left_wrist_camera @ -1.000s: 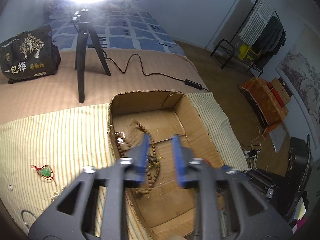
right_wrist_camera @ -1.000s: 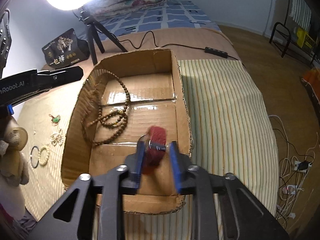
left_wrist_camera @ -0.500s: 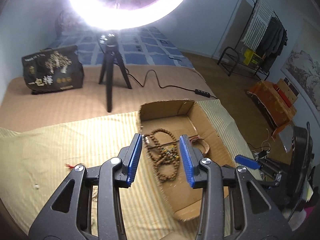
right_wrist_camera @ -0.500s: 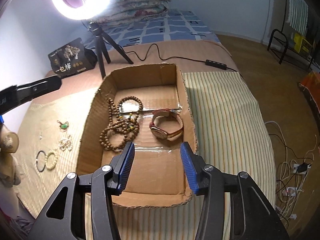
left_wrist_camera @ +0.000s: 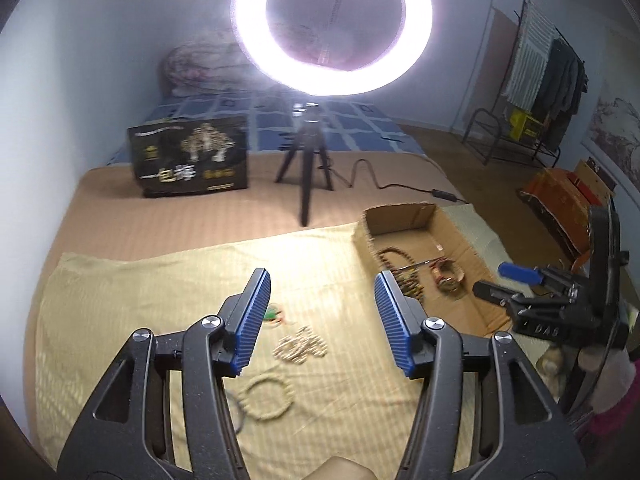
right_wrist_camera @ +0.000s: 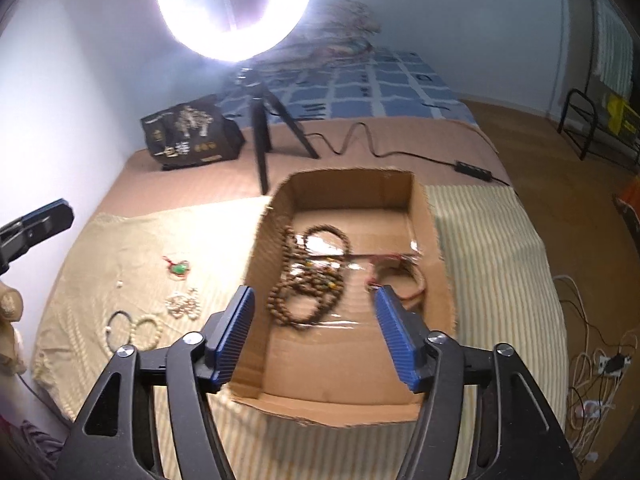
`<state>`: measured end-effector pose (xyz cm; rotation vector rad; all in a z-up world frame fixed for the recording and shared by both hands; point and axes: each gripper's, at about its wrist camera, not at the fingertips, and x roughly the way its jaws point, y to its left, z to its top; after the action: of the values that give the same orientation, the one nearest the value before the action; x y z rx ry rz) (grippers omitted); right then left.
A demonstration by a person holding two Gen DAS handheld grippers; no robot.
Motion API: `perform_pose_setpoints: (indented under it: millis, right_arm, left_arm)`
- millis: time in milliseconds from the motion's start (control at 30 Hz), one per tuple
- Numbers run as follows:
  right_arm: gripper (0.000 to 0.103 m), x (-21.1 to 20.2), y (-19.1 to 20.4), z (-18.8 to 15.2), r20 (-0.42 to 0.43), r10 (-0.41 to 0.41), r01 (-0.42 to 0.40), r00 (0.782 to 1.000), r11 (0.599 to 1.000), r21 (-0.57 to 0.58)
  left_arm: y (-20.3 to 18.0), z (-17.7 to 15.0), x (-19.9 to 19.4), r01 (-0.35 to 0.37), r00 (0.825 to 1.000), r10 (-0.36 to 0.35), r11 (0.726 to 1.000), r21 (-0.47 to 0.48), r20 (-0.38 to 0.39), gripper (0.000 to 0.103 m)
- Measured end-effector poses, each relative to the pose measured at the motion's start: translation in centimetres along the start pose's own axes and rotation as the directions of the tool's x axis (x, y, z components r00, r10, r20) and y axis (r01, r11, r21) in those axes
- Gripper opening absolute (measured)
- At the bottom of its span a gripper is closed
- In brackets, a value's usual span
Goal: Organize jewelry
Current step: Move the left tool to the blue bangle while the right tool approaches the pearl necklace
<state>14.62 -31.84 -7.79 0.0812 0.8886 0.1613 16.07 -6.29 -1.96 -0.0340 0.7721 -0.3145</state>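
The left gripper (left_wrist_camera: pixel 320 316) hangs low in its frame over the striped cloth (left_wrist_camera: pixel 120 320), its jaws apart and just widened with nothing gripped; through the gap lie a white bead cluster (left_wrist_camera: pixel 300 347), a green pendant (left_wrist_camera: pixel 272 314) and, lower, a pale bracelet (left_wrist_camera: pixel 267 396). The right gripper (right_wrist_camera: pixel 314 332) stands at the bottom centre of its view above the box (right_wrist_camera: pixel 348 188), jaws also just widened and empty. Inside the box, mid-frame, lie the brown beads (right_wrist_camera: pixel 310 276) and, to their right, the watch (right_wrist_camera: pixel 400 276), blurred; left of the box two bracelets (right_wrist_camera: pixel 134 330) rest on the cloth.
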Motion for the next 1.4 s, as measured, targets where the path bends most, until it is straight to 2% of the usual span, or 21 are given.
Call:
perform_pose_setpoints:
  millis: [33,133,467,600,733,833,967,1200,1400]
  right_arm:
    - [0.072,0.1,0.6,0.1,0.006,0.013,-0.013,1.000,1.000,-0.009]
    - [0.072,0.3,2.2,0.2,0.014,0.047,-0.047,0.999,0.998,-0.034]
    - [0.073,2.3,7.1,0.5,-0.033,0.114,-0.116,0.993,0.990,-0.085]
    - [0.073,3.4,8.5,0.7,-0.050,0.129,-0.133,0.990,0.988,-0.080]
    - [0.073,4.7,9.4,0.8,-0.082,0.152,-0.156,0.985,0.986,-0.057]
    - [0.073,5.8,10.0,0.8,-0.102,0.153,-0.159,0.983,0.986,-0.049]
    - [0.073,7.1,10.9,0.5,-0.126,0.136,-0.146,0.983,0.987,-0.071]
    - [0.073,9.0,11.4,0.2,-0.168,0.126,-0.140,0.978,0.987,-0.075]
    - [0.073,10.3,12.1,0.1,-0.188,0.123,-0.143,0.974,0.985,-0.098]
  left_arm:
    - [0.8,-0.5,-0.4,-0.018,1.000,0.018,1.000,0.001,-0.001,0.056]
    - [2.9,-1.9,-1.0,-0.042,0.999,0.042,0.999,-0.011,-0.025,0.056]
    - [9.7,-6.4,-1.4,-0.103,0.989,0.091,0.989,-0.103,-0.113,0.056]
    - [11.4,-7.6,-1.0,-0.105,0.986,0.084,0.985,-0.137,-0.147,0.056]
    - [12.5,-9.6,0.2,-0.080,0.978,0.045,0.983,-0.166,-0.205,0.056]
    - [12.5,-10.7,1.0,-0.051,0.970,0.013,0.987,-0.152,-0.243,0.068]
    - [11.8,-12.2,2.3,-0.021,0.957,-0.014,0.993,-0.116,-0.290,0.070]
    - [9.9,-13.6,5.3,-0.036,0.936,0.040,0.999,0.017,-0.350,0.071]
    - [8.4,-14.5,7.6,-0.069,0.918,0.117,0.988,0.138,-0.379,0.071]
